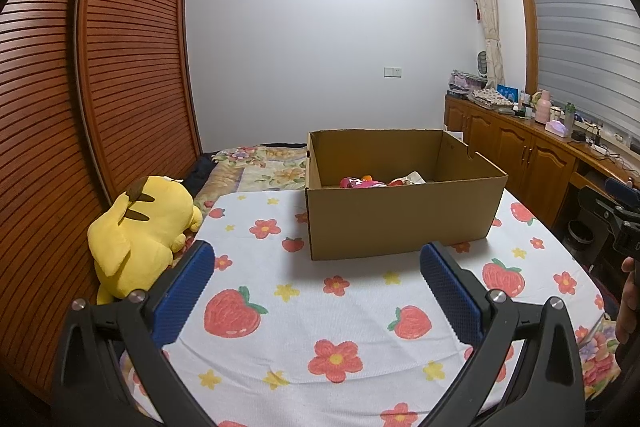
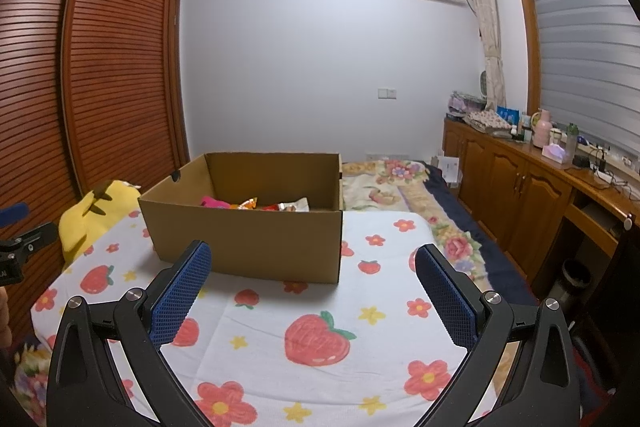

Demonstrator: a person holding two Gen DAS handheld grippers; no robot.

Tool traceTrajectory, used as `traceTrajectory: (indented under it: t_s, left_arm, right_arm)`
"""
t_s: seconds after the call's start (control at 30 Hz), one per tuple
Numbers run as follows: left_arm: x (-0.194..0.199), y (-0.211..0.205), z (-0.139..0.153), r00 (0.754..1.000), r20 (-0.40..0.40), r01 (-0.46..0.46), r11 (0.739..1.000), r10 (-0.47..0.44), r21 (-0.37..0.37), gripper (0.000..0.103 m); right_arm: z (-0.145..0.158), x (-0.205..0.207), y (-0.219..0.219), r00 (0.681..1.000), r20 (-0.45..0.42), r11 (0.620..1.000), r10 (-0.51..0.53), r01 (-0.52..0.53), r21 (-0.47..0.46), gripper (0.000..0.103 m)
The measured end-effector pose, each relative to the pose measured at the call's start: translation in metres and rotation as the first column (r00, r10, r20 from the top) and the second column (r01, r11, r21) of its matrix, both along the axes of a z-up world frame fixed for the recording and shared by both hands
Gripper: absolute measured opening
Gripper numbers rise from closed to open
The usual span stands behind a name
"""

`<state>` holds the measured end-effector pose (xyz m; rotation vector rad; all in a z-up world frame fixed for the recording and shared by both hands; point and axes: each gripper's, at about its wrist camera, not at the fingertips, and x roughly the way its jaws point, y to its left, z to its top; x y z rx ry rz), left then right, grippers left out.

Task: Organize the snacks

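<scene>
An open brown cardboard box (image 1: 400,215) (image 2: 248,239) stands on a white cloth (image 1: 304,307) (image 2: 352,307) printed with strawberries and flowers. Inside it lie several snack packets (image 1: 368,182) (image 2: 256,205), pink, orange and silvery; the box walls hide most of them. My left gripper (image 1: 316,263) hovers above the cloth in front of the box, open and empty. My right gripper (image 2: 312,263) is also open and empty, in front of the box's near right corner. Part of the right gripper (image 1: 618,215) shows at the right edge of the left wrist view.
A yellow plush toy (image 1: 140,231) (image 2: 96,211) lies left of the box against the slatted wooden wardrobe (image 1: 80,87). A flowered quilt (image 2: 392,183) covers the bed behind. A wooden cabinet (image 2: 520,195) with bottles and clutter runs along the right wall. A person's hand (image 1: 628,299) shows at right.
</scene>
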<state>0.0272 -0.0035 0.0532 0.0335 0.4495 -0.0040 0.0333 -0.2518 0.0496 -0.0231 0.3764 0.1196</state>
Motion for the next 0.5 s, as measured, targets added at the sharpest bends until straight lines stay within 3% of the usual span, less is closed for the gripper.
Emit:
traceTrajectory:
  t_s: [0.5]
  left_arm:
    - [0.0003,0.0005,-0.001,1.0,-0.002,0.0,1.0,0.0,0.0,0.103]
  right_arm:
    - [0.0,-0.0002,0.0,1.0,-0.001,1.0,0.0,0.0,0.0,0.103]
